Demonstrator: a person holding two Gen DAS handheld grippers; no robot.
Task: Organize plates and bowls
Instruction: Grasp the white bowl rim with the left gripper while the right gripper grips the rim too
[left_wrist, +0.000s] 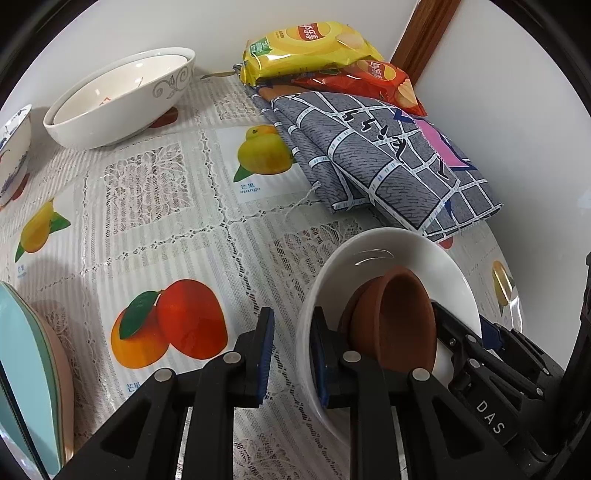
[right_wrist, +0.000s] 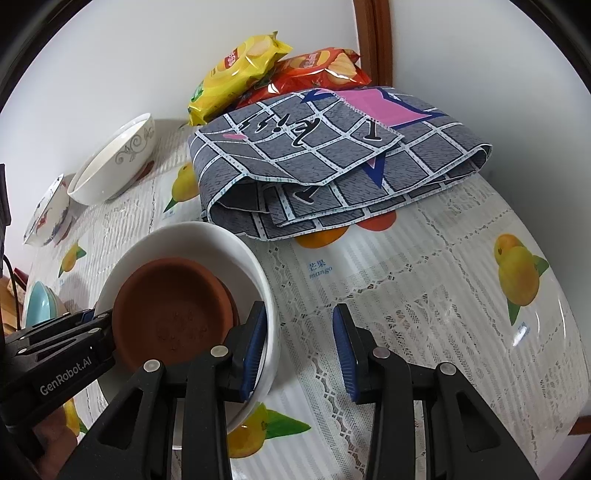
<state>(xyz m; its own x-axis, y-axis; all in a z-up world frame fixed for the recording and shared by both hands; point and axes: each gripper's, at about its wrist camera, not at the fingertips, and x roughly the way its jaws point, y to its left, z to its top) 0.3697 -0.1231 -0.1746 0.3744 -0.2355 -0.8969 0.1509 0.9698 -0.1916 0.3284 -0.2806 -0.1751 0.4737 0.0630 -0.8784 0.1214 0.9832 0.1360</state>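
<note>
A white bowl (left_wrist: 391, 254) sits on the fruit-print tablecloth (left_wrist: 170, 236) with brown clay saucers (left_wrist: 395, 314) stacked inside it. My left gripper (left_wrist: 291, 354) is open and straddles the bowl's near left rim, one finger inside and one outside. In the right wrist view, the same white bowl (right_wrist: 207, 240) holds the brown saucers (right_wrist: 173, 306). My right gripper (right_wrist: 299, 350) is open and straddles the bowl's right rim. Neither gripper clamps the rim.
A large white patterned bowl (left_wrist: 122, 92) with another nested in it stands at the back left, beside a blue-patterned bowl (left_wrist: 14, 147). Teal and pink plates (left_wrist: 33, 369) lie at the left. A folded grey cloth (left_wrist: 384, 155) and chip bags (left_wrist: 310, 48) lie against the wall.
</note>
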